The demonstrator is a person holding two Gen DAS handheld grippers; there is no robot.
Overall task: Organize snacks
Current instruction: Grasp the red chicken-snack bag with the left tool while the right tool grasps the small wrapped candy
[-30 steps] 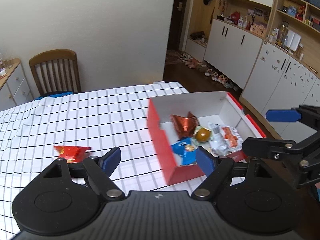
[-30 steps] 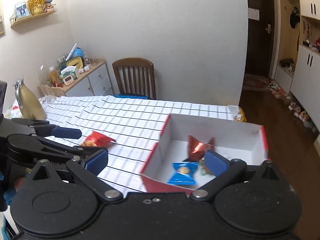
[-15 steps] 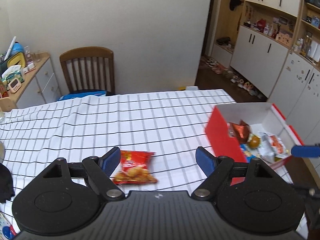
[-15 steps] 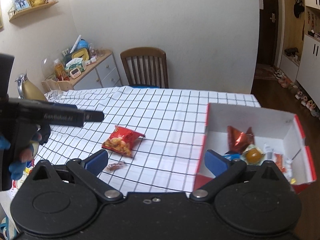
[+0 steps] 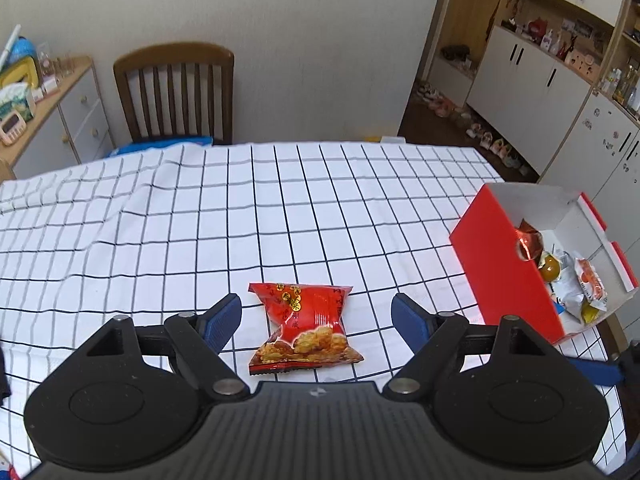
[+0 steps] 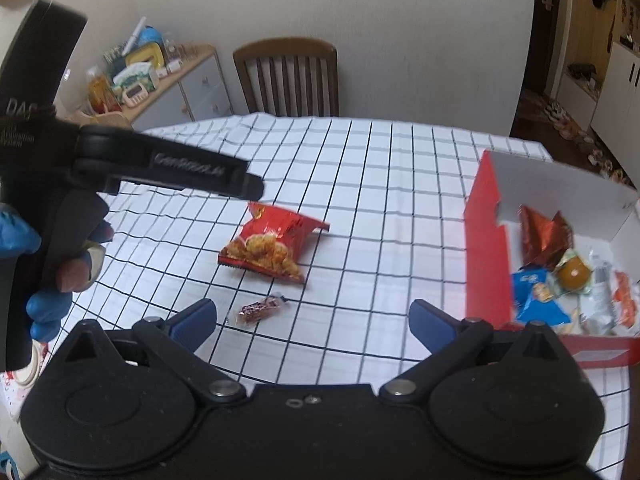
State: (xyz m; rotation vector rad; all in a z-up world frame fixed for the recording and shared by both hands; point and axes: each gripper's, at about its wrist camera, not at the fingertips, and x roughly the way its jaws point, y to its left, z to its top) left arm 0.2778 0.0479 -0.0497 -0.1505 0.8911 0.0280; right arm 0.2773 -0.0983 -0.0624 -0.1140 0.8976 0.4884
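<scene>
A red snack packet lies flat on the checked tablecloth, between the spread fingers of my left gripper, which is open and holds nothing. A small brown wrapped candy lies nearer, just ahead of my right gripper, also open with nothing in it. The red box with white inside stands at the table's right end and holds several snacks. In the right wrist view the left gripper's body and a gloved hand fill the left side.
A wooden chair stands behind the table's far edge. A drawer unit with clutter on top is at far left, white cabinets at far right. The table edge runs close beside the box.
Both grippers have swung left, away from the box. The red packet now sits between the left gripper's fingers, and the small candy has come into the right wrist view.
</scene>
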